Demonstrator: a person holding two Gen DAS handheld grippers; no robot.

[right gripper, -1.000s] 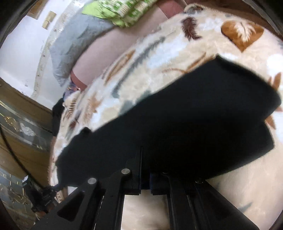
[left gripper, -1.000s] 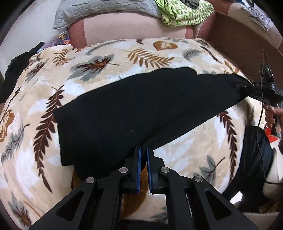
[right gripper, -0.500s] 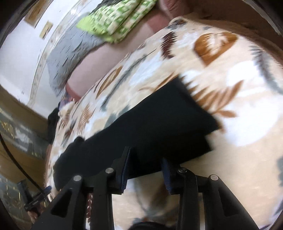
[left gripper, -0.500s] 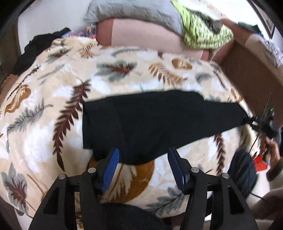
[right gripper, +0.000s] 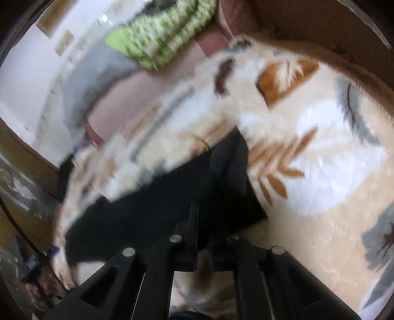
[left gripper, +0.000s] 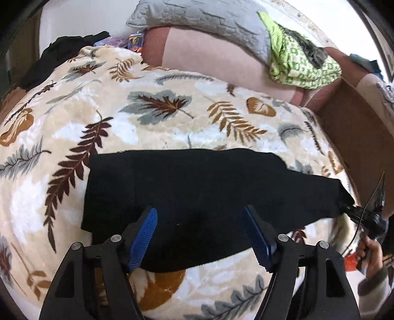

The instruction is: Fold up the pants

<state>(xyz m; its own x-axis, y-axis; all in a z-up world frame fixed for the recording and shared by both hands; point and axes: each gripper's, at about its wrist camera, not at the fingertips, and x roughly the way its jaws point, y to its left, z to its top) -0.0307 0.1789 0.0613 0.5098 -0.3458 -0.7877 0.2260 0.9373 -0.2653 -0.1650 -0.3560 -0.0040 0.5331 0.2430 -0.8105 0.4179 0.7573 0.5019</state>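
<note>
My left gripper [left gripper: 200, 236] hangs over the near edge of the pants [left gripper: 197, 197], jaws well apart and opening, blue ribbed pads [left gripper: 144, 236] clear of the cloth; it holds nothing. The pants lie flat just ahead of it: a black, matte, long band folded lengthwise, broad at the left end and narrowing to the right. Under them spreads a plush cream blanket [left gripper: 172, 123] printed with brown, grey and ochre leaves. Beyond it sit a grey quilted pillow [left gripper: 209, 19] and a crumpled green patterned cloth [left gripper: 303, 66]. My right gripper [right gripper: 203, 236] is at the narrow end, jaws nearly together and closing on the black cloth's edge; that view is blurred, so I cannot tell how firmly it bites.
</note>
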